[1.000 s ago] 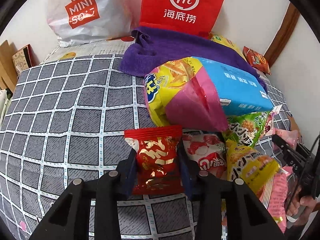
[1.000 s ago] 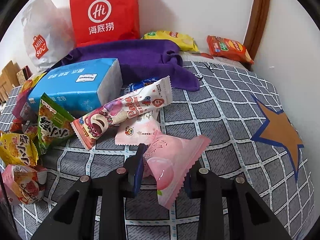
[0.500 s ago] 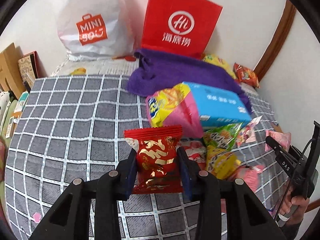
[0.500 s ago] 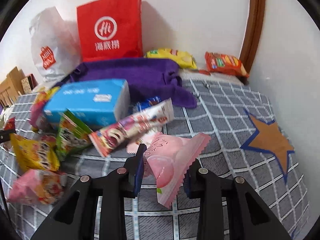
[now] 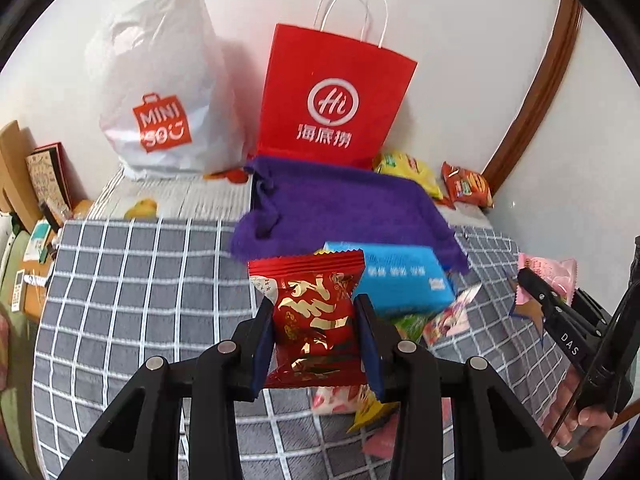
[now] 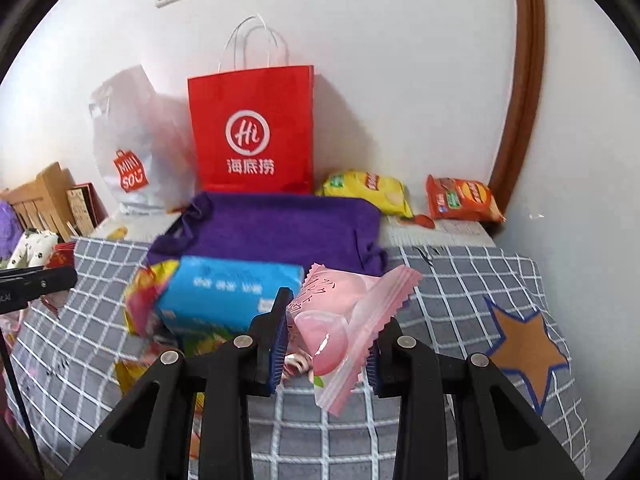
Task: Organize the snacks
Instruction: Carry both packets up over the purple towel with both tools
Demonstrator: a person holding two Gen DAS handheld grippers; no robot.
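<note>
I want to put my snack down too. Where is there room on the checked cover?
The checked cover is bare left of the purple towel and snack pile. More bare room lies around the star patch. It is crowded around the blue pack.

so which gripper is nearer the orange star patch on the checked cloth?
Right. The right gripper, holding a pink packet, is beside the star patch; the left gripper is farther off.

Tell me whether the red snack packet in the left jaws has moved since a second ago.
Yes. The red snack packet has risen off the checked cloth; it now overlaps the purple towel.
</note>
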